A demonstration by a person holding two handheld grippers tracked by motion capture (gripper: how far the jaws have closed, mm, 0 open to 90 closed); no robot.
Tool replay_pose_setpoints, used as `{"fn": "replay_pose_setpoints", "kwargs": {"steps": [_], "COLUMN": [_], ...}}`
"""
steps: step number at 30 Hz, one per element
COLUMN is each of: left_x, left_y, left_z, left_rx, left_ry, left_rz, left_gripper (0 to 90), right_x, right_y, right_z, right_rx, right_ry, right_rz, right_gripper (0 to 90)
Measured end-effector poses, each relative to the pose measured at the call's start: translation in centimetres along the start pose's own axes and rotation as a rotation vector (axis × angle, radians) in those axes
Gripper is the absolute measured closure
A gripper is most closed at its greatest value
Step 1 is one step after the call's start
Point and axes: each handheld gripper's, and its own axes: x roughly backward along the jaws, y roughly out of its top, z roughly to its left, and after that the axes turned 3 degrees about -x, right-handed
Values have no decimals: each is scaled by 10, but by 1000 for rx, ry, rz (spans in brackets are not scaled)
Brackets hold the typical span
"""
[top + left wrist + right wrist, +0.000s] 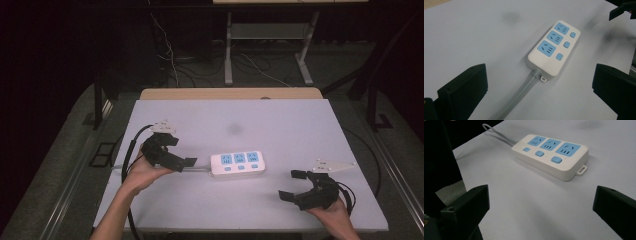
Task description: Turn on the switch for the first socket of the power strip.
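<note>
One power strip (237, 163), white with three blue sockets, lies flat at the middle of the table (300, 120). Long axis: left to right across the high view; grey cord (200, 169) exits the left end. Left hand-held gripper (190, 162), jaws apart and empty, sits just beside that cord end, the nearer of the two. Right hand-held gripper (293, 185), jaws spread, empty, lower right, well apart.
</note>
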Motion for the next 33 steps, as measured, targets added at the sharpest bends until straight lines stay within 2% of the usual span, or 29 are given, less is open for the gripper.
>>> {"fn": "replay_pose_setpoints", "kwargs": {"steps": [7,17,28,33], "left_x": [4,-1,-1,-3], "left_y": [-16,-38,-63,-78], "left_z": [-2,-16,-26,-28], "left_rx": [16,2,9,25], "left_ry": [8,29,39,37], "left_rz": [-20,-24,-77,-90], "left_gripper": [0,0,0,0], "right_x": [-1,-2,-2,-3], "right_y": [0,0,-1,-1], "right_z": [0,1,2,3], "right_rx": [0,4,4,8], "right_ry": [0,0,2,3], "right_rz": [6,11,14,17], "right_gripper": [3,3,3,3]}}
